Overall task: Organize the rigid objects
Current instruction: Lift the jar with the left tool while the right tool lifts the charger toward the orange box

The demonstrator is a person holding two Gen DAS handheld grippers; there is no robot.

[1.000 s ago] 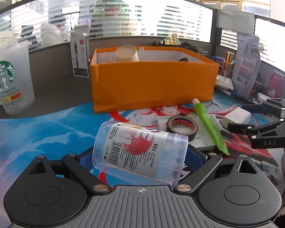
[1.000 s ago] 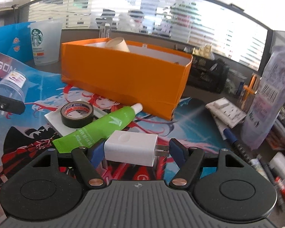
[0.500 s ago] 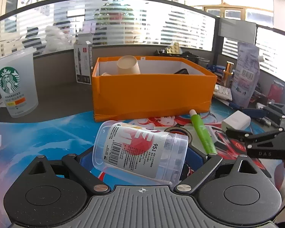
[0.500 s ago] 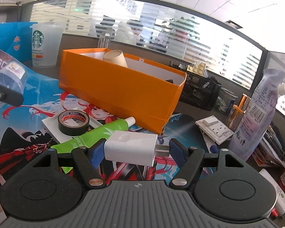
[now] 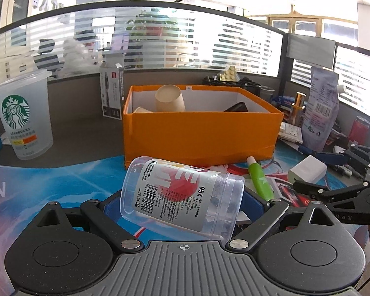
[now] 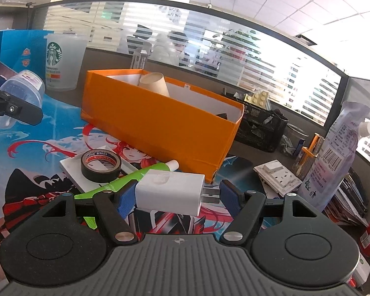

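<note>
Clear plastic jar (image 5: 182, 194), lower centre of the left wrist view, lies on its side clamped between the left gripper's (image 5: 182, 202) blue pads; the orange box (image 5: 199, 133) stands above it. White charger (image 6: 170, 192), lower centre of the right wrist view, is gripped by the right gripper (image 6: 175, 194), with the box at centre frame.

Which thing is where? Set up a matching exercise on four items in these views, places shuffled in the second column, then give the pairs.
Things:
1. clear plastic labelled jar
2. white plug-in charger block
3. tan paper cup
4. black roll of tape

Places:
A. lying on the flat white tray
B. clamped in the left gripper
C. inside the orange cardboard box
D. clamped in the right gripper

Pairs: 1-B, 2-D, 3-C, 4-A
</note>
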